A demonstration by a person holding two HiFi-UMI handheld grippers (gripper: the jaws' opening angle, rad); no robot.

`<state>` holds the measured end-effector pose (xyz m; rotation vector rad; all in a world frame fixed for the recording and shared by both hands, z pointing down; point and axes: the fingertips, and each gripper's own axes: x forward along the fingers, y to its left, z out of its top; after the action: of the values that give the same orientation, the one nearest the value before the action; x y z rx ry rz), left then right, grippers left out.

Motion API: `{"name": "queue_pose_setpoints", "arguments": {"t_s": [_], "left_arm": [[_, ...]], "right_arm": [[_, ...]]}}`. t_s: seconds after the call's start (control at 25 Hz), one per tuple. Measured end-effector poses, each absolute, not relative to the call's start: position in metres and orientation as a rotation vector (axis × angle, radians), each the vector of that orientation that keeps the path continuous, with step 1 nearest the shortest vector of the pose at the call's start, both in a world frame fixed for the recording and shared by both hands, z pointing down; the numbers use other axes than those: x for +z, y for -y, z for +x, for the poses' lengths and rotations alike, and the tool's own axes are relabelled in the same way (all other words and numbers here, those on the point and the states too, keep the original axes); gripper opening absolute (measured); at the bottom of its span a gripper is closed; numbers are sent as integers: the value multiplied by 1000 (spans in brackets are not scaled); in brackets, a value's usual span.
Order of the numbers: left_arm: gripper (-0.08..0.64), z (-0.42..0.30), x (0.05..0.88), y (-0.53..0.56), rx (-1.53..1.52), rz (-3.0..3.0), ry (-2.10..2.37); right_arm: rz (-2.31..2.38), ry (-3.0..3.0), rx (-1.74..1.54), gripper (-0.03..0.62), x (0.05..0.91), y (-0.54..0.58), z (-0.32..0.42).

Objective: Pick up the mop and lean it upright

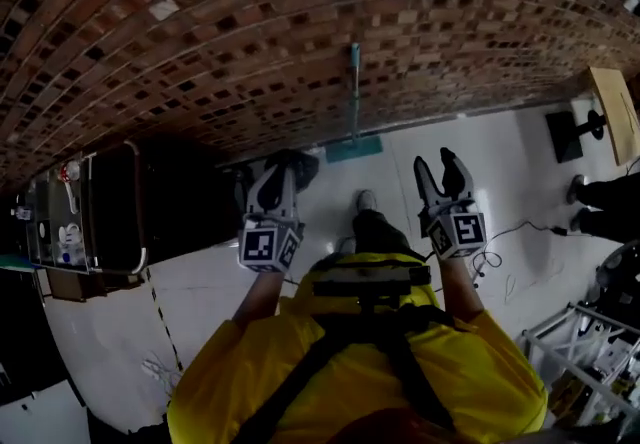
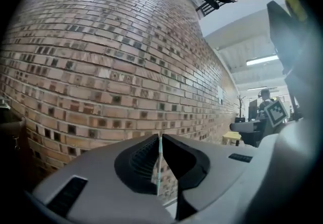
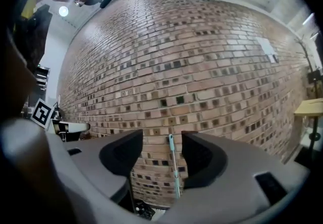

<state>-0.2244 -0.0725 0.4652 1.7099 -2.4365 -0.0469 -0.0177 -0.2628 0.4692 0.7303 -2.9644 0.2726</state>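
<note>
A red-brown brick wall (image 1: 300, 32) fills the background. A thin-handled teal flat mop (image 1: 353, 102) leans upright against it, head at the wall's foot. Well back from the wall, the left gripper (image 1: 283, 172) has its jaws pressed together on nothing, and the right gripper (image 1: 435, 167) is spread wide and empty.

Between the right tongs (image 3: 162, 138), the mop (image 3: 174, 165) loses its head behind the tongs' own grey body. Past the left tongs (image 2: 160, 138), only a sliver of its handle shows through the narrow slit. Right of the right tongs, a bystander (image 1: 610, 195) is cut off by the frame's edge, legs only. Left of the left tongs, a dark cabinet (image 1: 120, 204) is too dim to identify.
</note>
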Motion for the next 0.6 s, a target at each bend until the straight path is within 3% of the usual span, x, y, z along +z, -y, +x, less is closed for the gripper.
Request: {"name": "queue_pose_setpoints", "arguments": {"t_s": [0.2, 0.6], "left_arm": [[21, -256, 460, 108, -109, 1623, 2549], [21, -296, 472, 161, -155, 1585, 2583]], "right_arm": [[544, 2969, 300, 308, 498, 312, -103], [526, 2815, 251, 307, 607, 397, -236]]}}
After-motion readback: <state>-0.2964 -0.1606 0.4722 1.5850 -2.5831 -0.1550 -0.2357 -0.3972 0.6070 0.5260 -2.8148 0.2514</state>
